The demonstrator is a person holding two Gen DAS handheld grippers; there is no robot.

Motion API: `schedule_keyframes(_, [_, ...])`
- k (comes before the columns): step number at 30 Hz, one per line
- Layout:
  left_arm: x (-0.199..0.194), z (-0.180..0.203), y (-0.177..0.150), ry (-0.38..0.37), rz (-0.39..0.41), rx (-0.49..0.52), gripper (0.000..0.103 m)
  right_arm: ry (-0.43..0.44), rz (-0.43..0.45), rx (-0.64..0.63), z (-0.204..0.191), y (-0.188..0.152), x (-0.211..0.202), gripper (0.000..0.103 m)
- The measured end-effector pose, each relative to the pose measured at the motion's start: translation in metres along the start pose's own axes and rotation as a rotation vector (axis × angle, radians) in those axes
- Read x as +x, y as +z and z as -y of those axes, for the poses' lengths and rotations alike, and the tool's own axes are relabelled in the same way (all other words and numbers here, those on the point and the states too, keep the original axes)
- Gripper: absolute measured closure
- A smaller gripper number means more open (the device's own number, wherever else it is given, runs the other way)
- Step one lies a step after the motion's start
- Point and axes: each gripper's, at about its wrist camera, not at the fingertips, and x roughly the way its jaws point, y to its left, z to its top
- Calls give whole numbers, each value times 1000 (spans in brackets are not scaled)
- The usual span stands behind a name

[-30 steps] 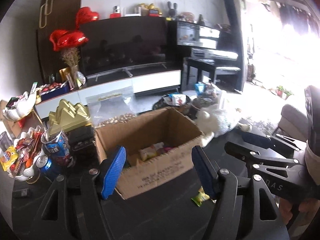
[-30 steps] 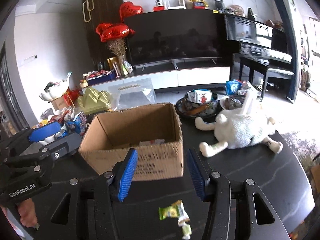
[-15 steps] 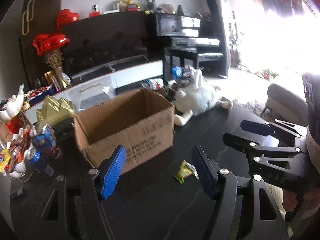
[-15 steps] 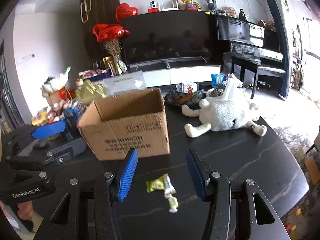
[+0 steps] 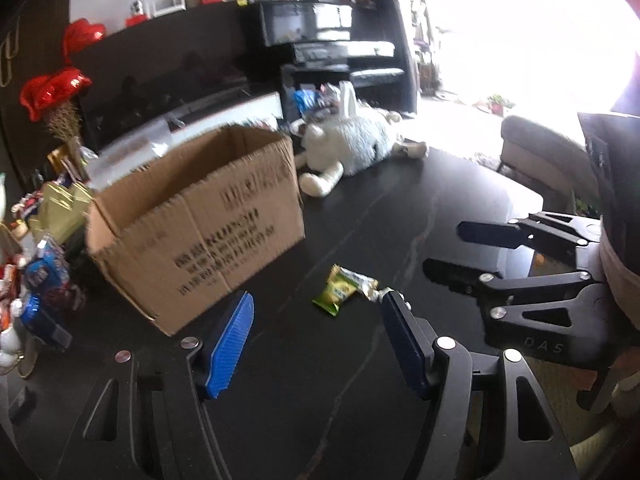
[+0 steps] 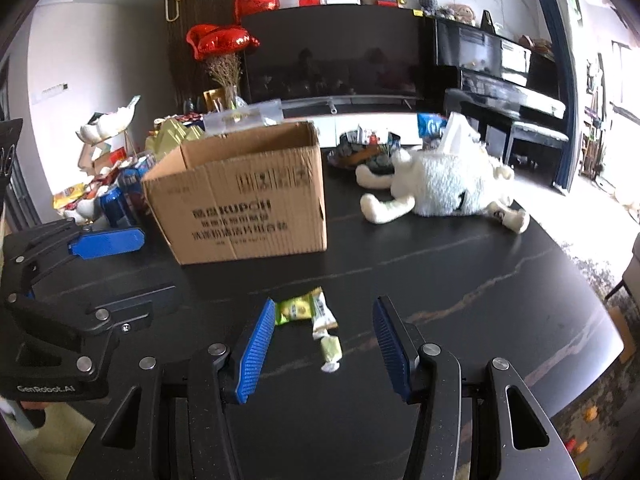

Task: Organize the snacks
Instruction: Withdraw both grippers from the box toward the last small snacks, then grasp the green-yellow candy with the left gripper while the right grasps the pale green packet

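Two views, and both look down at the same few things on your dark worktop (image 5: 400,216). From the left wrist, your left gripper (image 5: 316,312) has its blue pads apart with nothing between them; its jaws have just closed a little. The green snack packet (image 5: 338,290) lies flat on the worktop just ahead of the fingertips, nearer the right-hand pad, with a paler wrapper (image 5: 370,282) touching its far side. Beyond and to the left stands the cardboard box (image 5: 200,224), open at the top, its printed side facing you. A white plush rabbit (image 5: 352,144) lies past the box, and a heap of snacks and cans (image 5: 40,272) crowds the worktop's left edge. Your right gripper (image 5: 460,250) reaches in from the right, jaws apart and empty.

From the right wrist, your right gripper (image 6: 324,320) shows its pads parted, pressing on nothing. The green snack packet (image 6: 294,309) lies on the worktop (image 6: 460,280) just beside the left-hand pad — whether it touches, you cannot tell — and the paler wrapper (image 6: 323,314) sits next to it, with a small pale-green sweet (image 6: 331,351) nearer you. All three rest in the gap between the fingers. The cardboard box (image 6: 248,200) stands further back, well apart from them, the plush rabbit (image 6: 444,188) to its right, and your left gripper (image 6: 132,264) comes in at the left edge
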Motion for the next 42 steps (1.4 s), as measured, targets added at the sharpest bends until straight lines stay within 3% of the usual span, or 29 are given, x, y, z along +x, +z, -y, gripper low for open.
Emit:
schedule_keyframes(5, [26, -4, -4, -48, -40, 26, 41, 18, -78, 32, 7, -11, 28, 51])
schedule_keyframes(19, [96, -9, -8, -152, -131, 94, 44, 15, -182, 77, 20, -25, 78, 52])
schedule_keyframes(23, [113, -14, -8, -182, -155, 71, 48, 30, -204, 87, 20, -27, 87, 60])
schedule_keyframes(27, [124, -17, -6, -208, -161, 48, 50, 30, -209, 89, 19, -27, 92, 61])
schedule_keyframes(42, [151, -14, -4, -205, -202, 71, 54, 42, -230, 97, 20, -30, 100, 68])
